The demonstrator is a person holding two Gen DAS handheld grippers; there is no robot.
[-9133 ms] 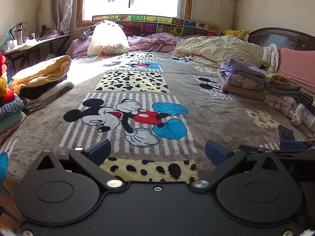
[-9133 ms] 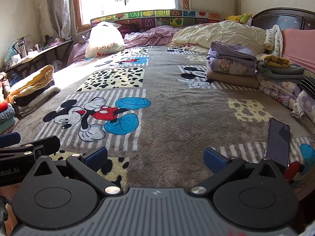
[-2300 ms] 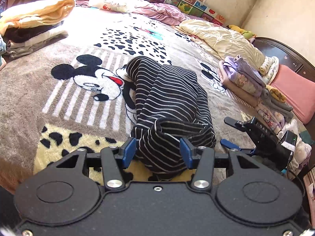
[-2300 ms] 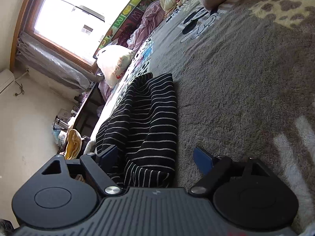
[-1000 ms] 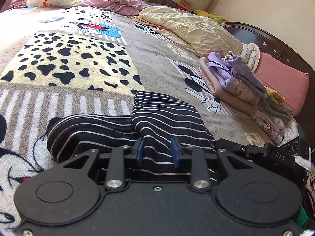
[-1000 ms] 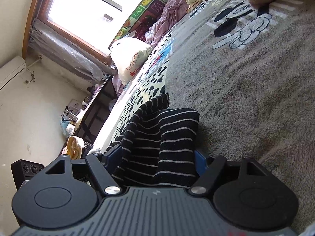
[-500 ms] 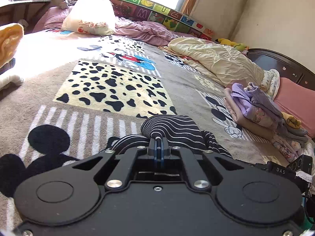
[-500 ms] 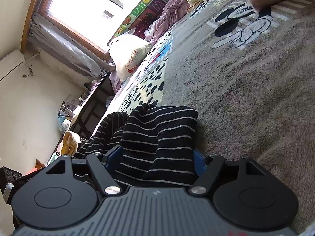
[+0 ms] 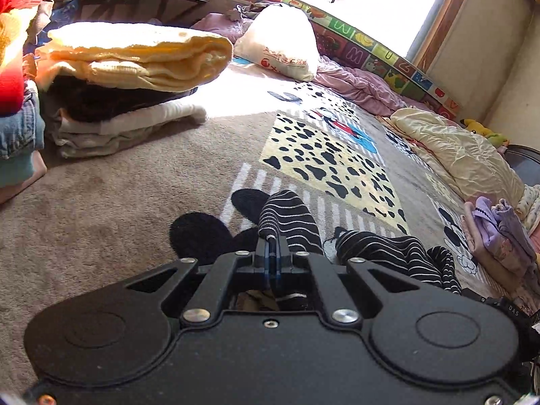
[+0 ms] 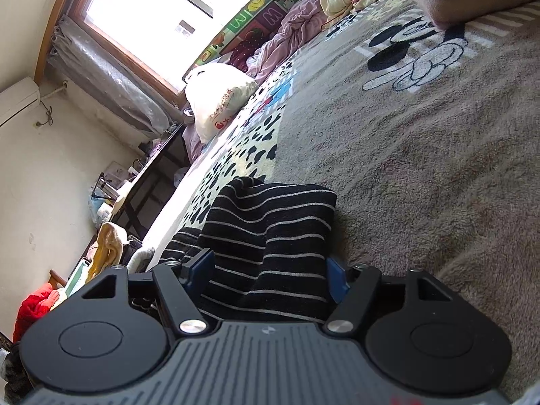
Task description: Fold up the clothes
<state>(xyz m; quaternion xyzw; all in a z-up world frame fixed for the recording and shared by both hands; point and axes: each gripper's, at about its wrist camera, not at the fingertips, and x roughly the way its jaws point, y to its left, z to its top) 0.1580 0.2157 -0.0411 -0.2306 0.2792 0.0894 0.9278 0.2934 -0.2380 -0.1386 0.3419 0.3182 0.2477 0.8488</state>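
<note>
Blue-padded fingers of our left gripper (image 9: 272,259) are pressed fully together, and a thin pinch of the black-and-white striped garment (image 9: 381,253) sits between them; the fabric rises from the pinch in a rounded hump and trails off to our right in rumpled lumps. Our right gripper (image 10: 270,275) stands partly open, its blue pads on either side of a thick bunch of the same striped garment (image 10: 270,229). The cloth fills the gap and seems to touch both pads, but we cannot tell whether they are actually squeezing it.

That garment lies on the grey cartoon-print blanket (image 9: 101,209) that covers the bed, close to the near edge where we stand, partly over a black cartoon-mouse ear. It is bunched and wrinkled, not flat, with no clean crease showing.

Further out, a stack of folded clothes (image 9: 128,77) topped by a pale yellow piece sits along the left edge of the bed, with denim and red items beside it. Toward the right edge a folded lilac pile (image 9: 496,233) rests near a cream quilt (image 9: 455,155), and a white pillow (image 9: 283,47) lies at the far edge under the window.

We judge this piece to be at its start: gripped, but not yet spread or folded. Flattening it, folding it and adding it to a stack all appear to remain.
</note>
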